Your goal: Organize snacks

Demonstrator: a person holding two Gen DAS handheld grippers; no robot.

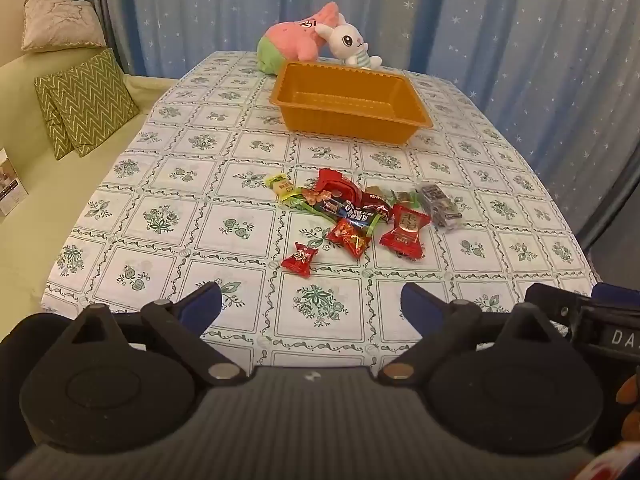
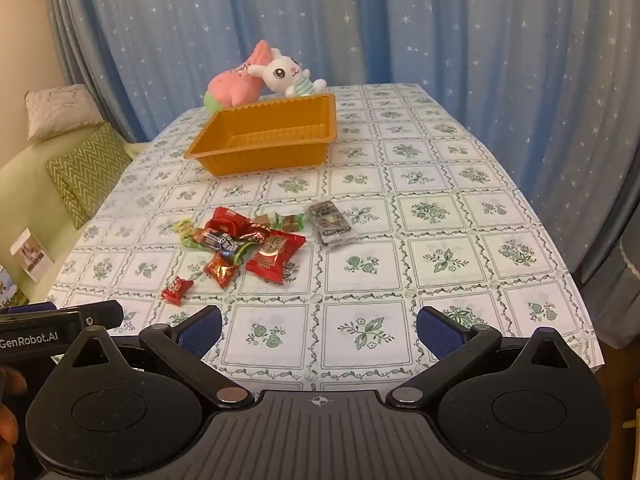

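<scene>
Nothing has gone into the orange tray (image 1: pixel 348 114) yet, so by my reading the sorting has not begun and every piece is left to move. Largest in sight is the counter (image 2: pixel 440 216) under its floral cloth, with a starred blue curtain (image 2: pixel 440 32) behind it. At the far end two plush toys (image 1: pixel 312 38) lie touching the tray's back rim; the tray sits empty, well apart from the sweets. Nearer, the snacks (image 1: pixel 348 212) lie in a loose heap on the cloth, with a grey flat packet (image 2: pixel 329 222) just beside them on the right. One large red pouch (image 2: pixel 274 254) lies at the heap's near right, and a small red candy (image 1: pixel 301 259) lies alone at the near left. Left tool (image 1: pixel 311 304) and right tool (image 2: pixel 319 328) both hover short of the heap, fingers spread apart, holding nothing.
</scene>
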